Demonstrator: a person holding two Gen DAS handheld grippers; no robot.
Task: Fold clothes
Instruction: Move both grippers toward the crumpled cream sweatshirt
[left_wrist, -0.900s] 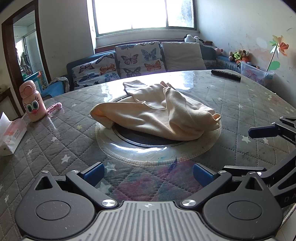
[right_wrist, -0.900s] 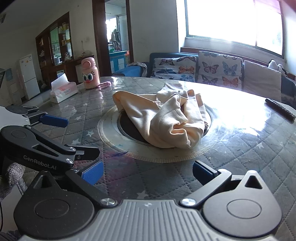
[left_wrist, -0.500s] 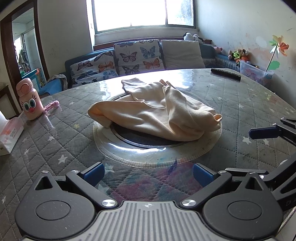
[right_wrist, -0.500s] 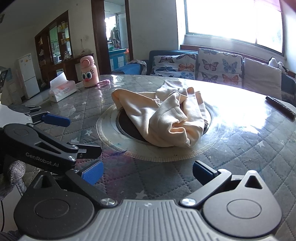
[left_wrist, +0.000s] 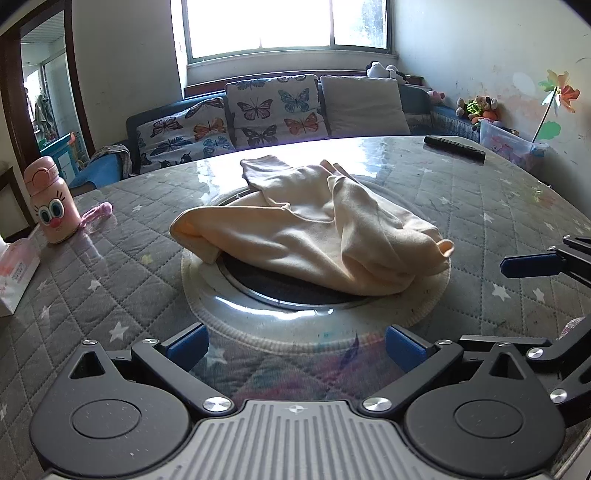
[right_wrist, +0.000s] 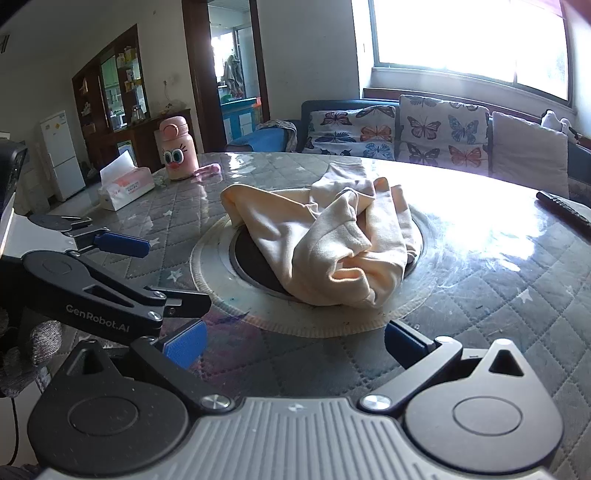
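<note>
Hovering short of the garment (left_wrist: 310, 225), I have both tools tipped down toward the table (left_wrist: 498, 206) so each camera takes in the whole heap before I commit to a corner. My left gripper (left_wrist: 295, 341) has its jaws spread wide with nothing between them, and my right gripper (right_wrist: 295, 343) is the same: wide and empty. I judge that spread is there so either one can drop over a thick bunch of cloth.

The garment sits in the middle of the round table, piled on the dark disc (left_wrist: 280, 288) at its centre and spilling onto the pale ring (left_wrist: 229, 317) around it. It is cream, soft and crumpled (which kind of clothing it is I cannot tell). One narrow end reaches toward the window side; a rounded, folded lobe juts out on the side nearest the bottle (left_wrist: 51, 201); the opposite side is bunched into thick rolls. No edge lies flat, so I reckon it must be spread out before any folding. The bottle, tissue box (right_wrist: 125, 184) and remote (left_wrist: 454, 147) lie well apart from it.
</note>
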